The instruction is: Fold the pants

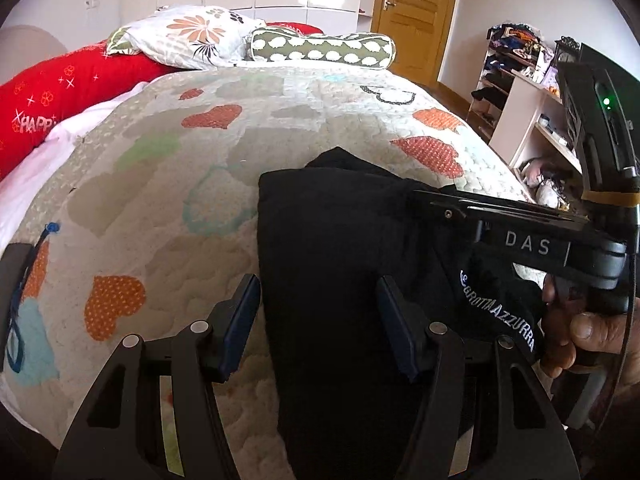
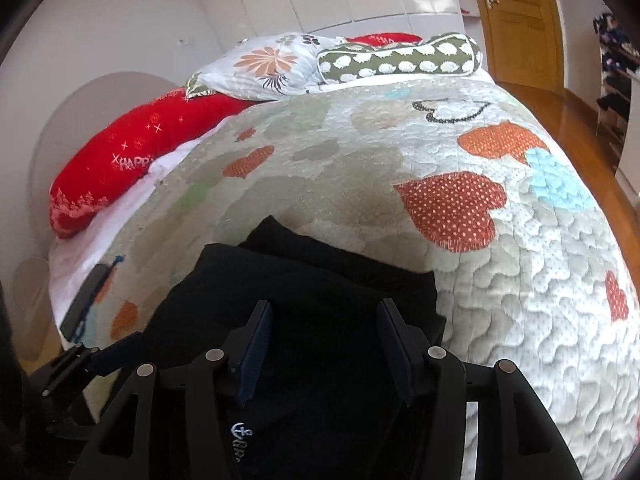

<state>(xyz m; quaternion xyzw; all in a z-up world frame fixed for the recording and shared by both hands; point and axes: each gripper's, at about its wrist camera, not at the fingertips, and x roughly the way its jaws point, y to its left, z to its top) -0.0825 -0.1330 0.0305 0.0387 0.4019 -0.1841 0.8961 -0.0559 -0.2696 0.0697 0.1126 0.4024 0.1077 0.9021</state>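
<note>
**Black pants lie folded on the quilt, both grippers spread over them**

While the pants (image 1: 340, 248) lie in a dark, folded bundle on the quilt (image 1: 160, 184), the left gripper (image 1: 318, 320) hangs over their near end with its jaws spread wide and nothing pinched between them. One finger sits past the pants' left edge over bare quilt, the other over the black cloth. White lettering (image 1: 500, 316) runs along a band at the right side of the pants, next to the hand (image 1: 580, 340) that grips the other tool's handle.

From the right wrist view, the right gripper (image 2: 326, 344) is likewise spread apart above the pants (image 2: 304, 280), with black cloth showing between and beneath its fingers; whether the fingers touch the cloth cannot be told. A small white anchor mark (image 2: 242, 432) shows on the pants just below the left finger. The left gripper (image 2: 120, 350) peeks in at the pants' left edge.

Beyond the pants, at the far end of the quilt, lie a floral pillow (image 1: 192, 36), a green bolster (image 1: 320, 48) and a red cushion (image 1: 68, 92). A dark flat object (image 2: 86, 304), too blurred to identify, lies left of the pants.
</note>
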